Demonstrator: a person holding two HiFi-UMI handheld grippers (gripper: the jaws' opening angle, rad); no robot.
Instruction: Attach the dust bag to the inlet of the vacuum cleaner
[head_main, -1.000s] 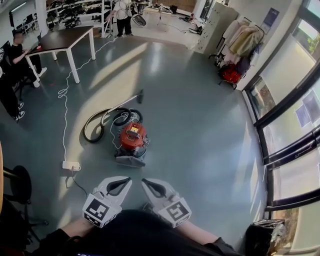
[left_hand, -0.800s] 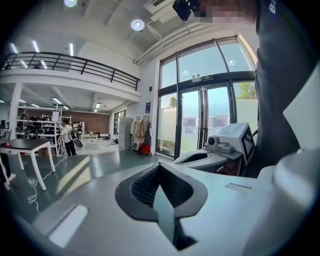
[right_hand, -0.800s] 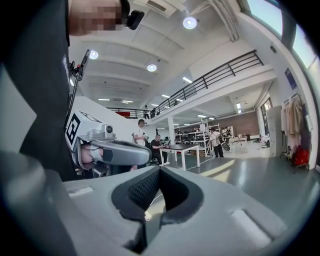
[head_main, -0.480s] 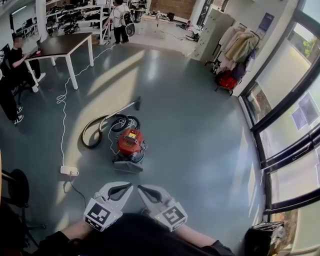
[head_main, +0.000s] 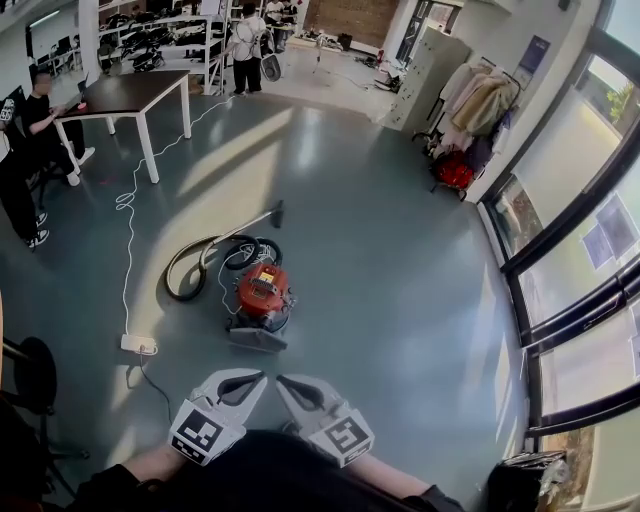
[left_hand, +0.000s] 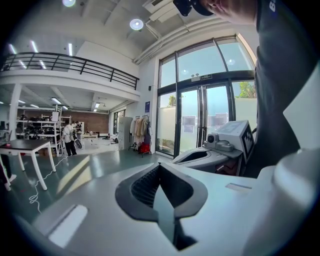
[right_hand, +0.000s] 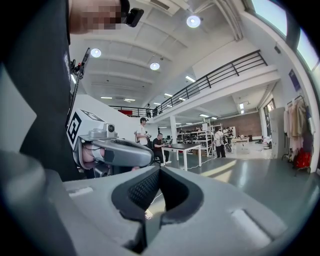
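Two grippers are held nearest, tips close together: the left gripper (head_main: 262, 375) and the right gripper (head_main: 280, 378) are both fully closed, with nothing gripped. Beyond them, the red vacuum cleaner (head_main: 262, 290) is seen on the floor (head_main: 400, 250), its hose (head_main: 190, 265) coiled behind; a table (head_main: 130, 92) is set farther off.

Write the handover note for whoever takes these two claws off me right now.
Left claw: shut, empty.
Right claw: shut, empty.
Both held near the body, tips close together.
Vacuum cleaner: red, on the floor ahead, hose coiled beside it.
Dust bag: not made out in any view.
Done: nothing visible.
Left: find the bag, fit it to the inlet.
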